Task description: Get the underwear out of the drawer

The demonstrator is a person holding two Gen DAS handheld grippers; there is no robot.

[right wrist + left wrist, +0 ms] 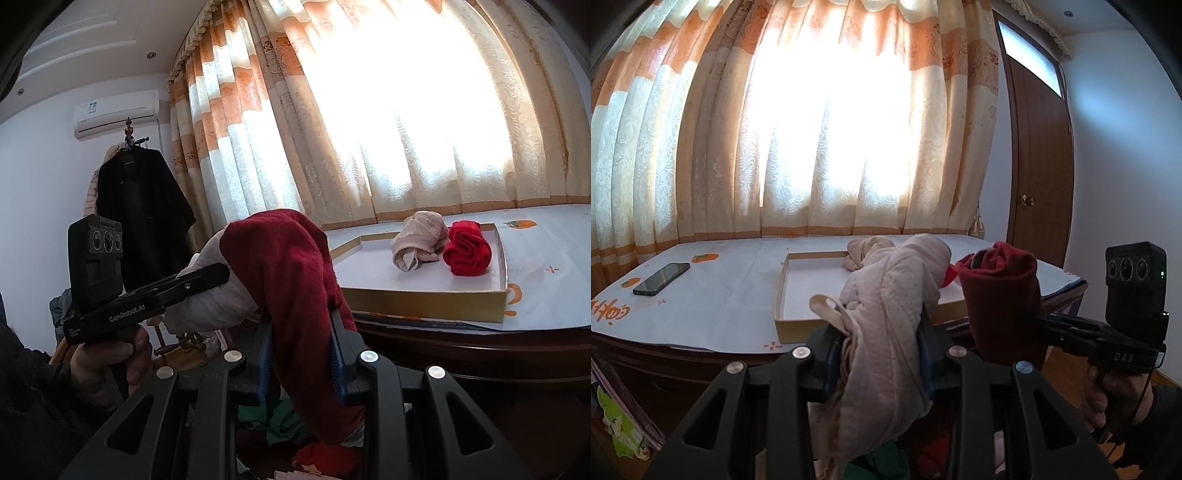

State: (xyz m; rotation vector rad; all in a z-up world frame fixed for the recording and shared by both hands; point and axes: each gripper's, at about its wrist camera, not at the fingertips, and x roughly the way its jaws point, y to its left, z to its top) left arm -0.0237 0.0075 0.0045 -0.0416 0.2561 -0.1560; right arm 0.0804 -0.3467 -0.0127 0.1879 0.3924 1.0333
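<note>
My left gripper is shut on a rolled pale pink underwear, held up in front of the table edge. My right gripper is shut on a rolled dark red underwear; from the left wrist the same dark red roll hangs just right of the pink one. From the right wrist the left gripper and its pink roll show at the left. A shallow cardboard box lid on the table holds a beige roll and a bright red roll. Below both grippers lie more clothes, dim.
The table carries a white printed cover and a black phone at its left. Curtains hang behind it. A wooden door stands at the right. A coat rack with a dark coat stands left, under an air conditioner.
</note>
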